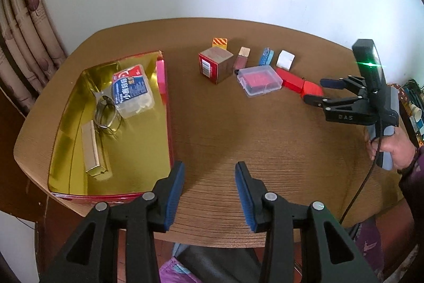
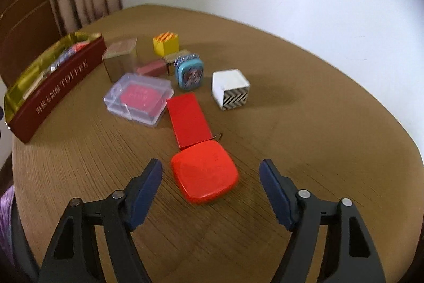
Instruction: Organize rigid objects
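Jaws on both of your grippers stand wide apart and grip nothing. Your right gripper (image 2: 210, 178) hovers low over the wooden table (image 2: 304, 150), its blue pads (image 2: 148, 184) flanking the near end of a rounded red case (image 2: 204, 174) without touching it. From that case, a flat red box (image 2: 188, 121) lies at 12 o'clock, touching its far edge. A clear plastic box (image 2: 137, 97) with a pink card inside sits at 11 o'clock, just beside the flat red box. Further on at 12 o'clock stands a small blue tin (image 2: 189, 74) on its edge, with a white cube (image 2: 230, 89) with black chevrons at 1 o'clock. Behind them are a yellow striped cube (image 2: 166, 43), a pinkish block (image 2: 152, 68) and a brown carton (image 2: 120, 57).

Your left gripper (image 1: 209, 190) hangs above the near table edge, with the red tray (image 1: 167, 102) and its gold lining at 10 o'clock. Inside that tray lie a clear packet (image 1: 132, 89) with a blue and red label, a wire ring (image 1: 106, 113) and a slim gold box (image 1: 92, 150). Seen from the left wrist, your right gripper sits at 2 o'clock, pointing at the rounded red case.
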`<control>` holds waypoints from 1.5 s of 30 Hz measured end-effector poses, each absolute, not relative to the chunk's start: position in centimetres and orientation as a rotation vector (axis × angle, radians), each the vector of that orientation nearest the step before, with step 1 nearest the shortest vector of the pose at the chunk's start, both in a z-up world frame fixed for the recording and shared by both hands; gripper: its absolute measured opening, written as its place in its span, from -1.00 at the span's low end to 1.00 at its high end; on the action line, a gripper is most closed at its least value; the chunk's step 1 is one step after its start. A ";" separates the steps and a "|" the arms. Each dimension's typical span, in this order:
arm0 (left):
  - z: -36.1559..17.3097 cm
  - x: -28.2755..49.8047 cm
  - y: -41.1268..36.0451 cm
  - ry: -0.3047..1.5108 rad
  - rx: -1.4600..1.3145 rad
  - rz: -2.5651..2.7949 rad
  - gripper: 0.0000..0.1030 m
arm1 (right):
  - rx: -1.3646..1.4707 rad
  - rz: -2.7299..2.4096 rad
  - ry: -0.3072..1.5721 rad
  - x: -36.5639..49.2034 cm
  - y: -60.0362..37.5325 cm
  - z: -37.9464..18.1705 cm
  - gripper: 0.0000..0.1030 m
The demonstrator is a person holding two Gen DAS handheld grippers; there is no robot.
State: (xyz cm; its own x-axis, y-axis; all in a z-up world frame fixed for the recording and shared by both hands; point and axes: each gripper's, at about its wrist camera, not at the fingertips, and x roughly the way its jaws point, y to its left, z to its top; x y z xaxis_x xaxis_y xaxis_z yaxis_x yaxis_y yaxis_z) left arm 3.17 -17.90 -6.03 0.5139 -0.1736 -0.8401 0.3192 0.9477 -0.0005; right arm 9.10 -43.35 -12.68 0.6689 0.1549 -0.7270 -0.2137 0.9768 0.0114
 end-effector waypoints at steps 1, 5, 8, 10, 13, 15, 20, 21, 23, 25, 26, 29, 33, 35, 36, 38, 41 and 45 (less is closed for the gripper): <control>-6.2 3.3 -18.0 0.998 0.162 -0.302 -0.22 | -0.077 0.225 0.827 9.4 -43.1 -13.0 -0.05; -6.8 4.1 -18.2 1.034 0.141 -0.313 -0.22 | -0.085 0.226 0.827 9.0 -43.2 -13.1 -0.06; -6.5 4.6 -18.5 1.041 0.125 -0.330 -0.22 | -0.070 0.192 0.814 8.0 -43.9 -13.2 -0.06; -5.9 5.0 -18.9 1.030 0.131 -0.341 -0.22 | -0.050 0.162 0.805 6.6 -45.1 -13.5 -0.06; -4.9 6.1 -20.1 0.996 0.165 -0.360 -0.22 | -0.016 0.106 0.787 4.8 -47.0 -14.0 -0.06; -4.3 7.3 -21.6 0.982 0.213 -0.407 -0.21 | 0.038 0.092 0.778 3.7 -48.5 -14.1 -0.06; -4.0 10.8 -24.6 0.891 0.428 -0.458 -0.20 | 0.107 0.079 0.772 3.2 -49.9 -14.2 -0.06; -4.2 11.7 -25.1 0.887 0.466 -0.472 -0.20 | 0.103 0.083 0.777 3.3 -49.7 -14.2 -0.06; -4.4 13.1 -25.3 0.882 0.485 -0.509 -0.20 | 0.100 0.088 0.771 3.2 -49.5 -14.1 -0.06; -4.5 14.6 -25.4 0.894 0.495 -0.546 -0.20 | 0.116 0.097 0.765 3.1 -49.6 -14.1 -0.06; -4.7 15.1 -25.5 0.906 0.501 -0.574 -0.20 | 0.124 0.097 0.763 3.1 -49.6 -14.1 -0.06; -5.2 16.4 -25.9 0.926 0.547 -0.587 -0.20 | 0.148 0.101 0.756 2.9 -49.9 -14.1 -0.06; -5.7 17.6 -26.4 0.939 0.579 -0.633 -0.20 | 0.162 0.109 0.760 3.0 -50.0 -14.1 -0.05; -6.0 18.2 -26.7 0.938 0.609 -0.621 -0.20 | 0.169 0.109 0.760 3.0 -50.1 -14.1 -0.05; -6.2 18.7 -26.8 0.936 0.621 -0.608 -0.20 | 0.175 0.113 0.759 3.1 -50.1 -14.1 -0.05; -6.4 19.5 -26.8 0.940 0.625 -0.589 -0.20 | 0.186 0.118 0.759 3.1 -50.2 -14.1 -0.05; -6.8 20.9 -26.5 0.972 0.609 -0.594 -0.20 | 0.204 0.119 0.762 3.2 -50.4 -14.2 -0.05; -7.5 22.0 -26.3 1.051 0.584 -0.657 -0.20 | 0.216 0.121 0.755 3.3 -50.6 -14.2 -0.05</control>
State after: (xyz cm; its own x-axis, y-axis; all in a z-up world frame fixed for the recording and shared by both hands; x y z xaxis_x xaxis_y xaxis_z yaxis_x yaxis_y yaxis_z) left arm 22.02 -26.33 -7.52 0.3447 -0.2082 -0.9154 0.7319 0.6701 0.1232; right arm 3.26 -50.55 -14.18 0.7224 0.1863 -0.6659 -0.0318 0.9709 0.2372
